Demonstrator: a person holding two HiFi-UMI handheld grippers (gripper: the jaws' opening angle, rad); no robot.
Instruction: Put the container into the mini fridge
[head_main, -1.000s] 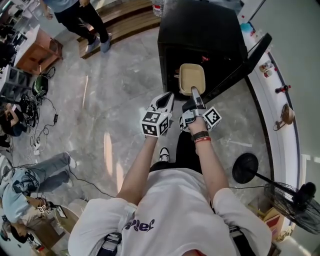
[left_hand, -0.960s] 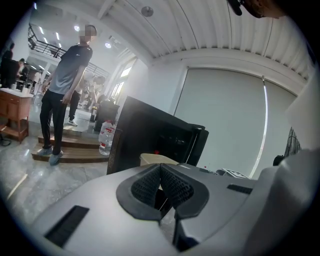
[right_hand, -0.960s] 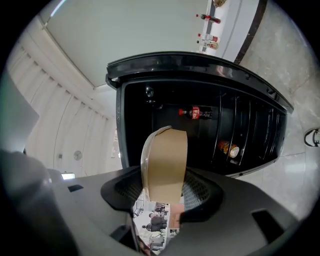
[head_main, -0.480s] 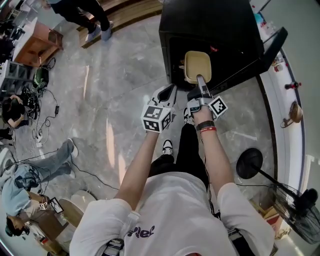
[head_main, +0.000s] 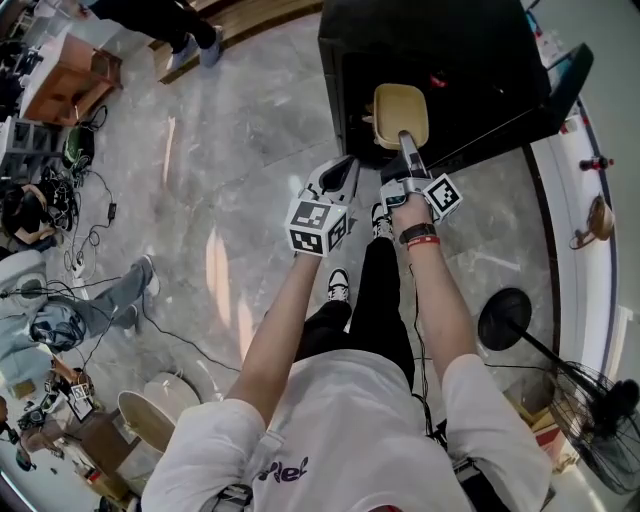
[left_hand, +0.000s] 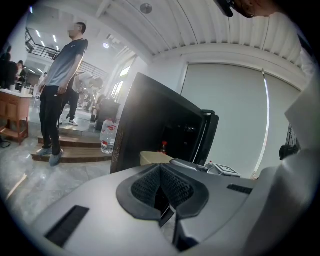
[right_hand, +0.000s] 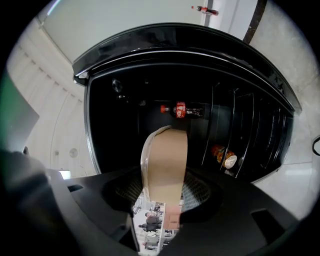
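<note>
The tan lidded container (head_main: 400, 115) hangs at the mouth of the black mini fridge (head_main: 440, 50), whose door (head_main: 560, 90) stands swung open to the right. My right gripper (head_main: 406, 148) is shut on the container's near edge. In the right gripper view the container (right_hand: 165, 160) stands on edge between the pads, in front of the dark fridge interior (right_hand: 125, 130). My left gripper (head_main: 342, 178) hovers just left of the right one, shut and holding nothing. In the left gripper view its pads (left_hand: 147, 187) meet, with the container (left_hand: 154, 158) and fridge (left_hand: 150, 120) beyond.
A cola bottle (right_hand: 182, 110) lies on a fridge shelf and a small pack (right_hand: 223, 156) sits in the door rack. A fan (head_main: 600, 400) and a round black stand base (head_main: 503, 320) stand on the floor at right. People (left_hand: 62, 85) and a water bottle (left_hand: 107, 140) are at the steps.
Both grippers have sunk and moved forward toward the fridge. The container has travelled with the right gripper to the fridge opening.
</note>
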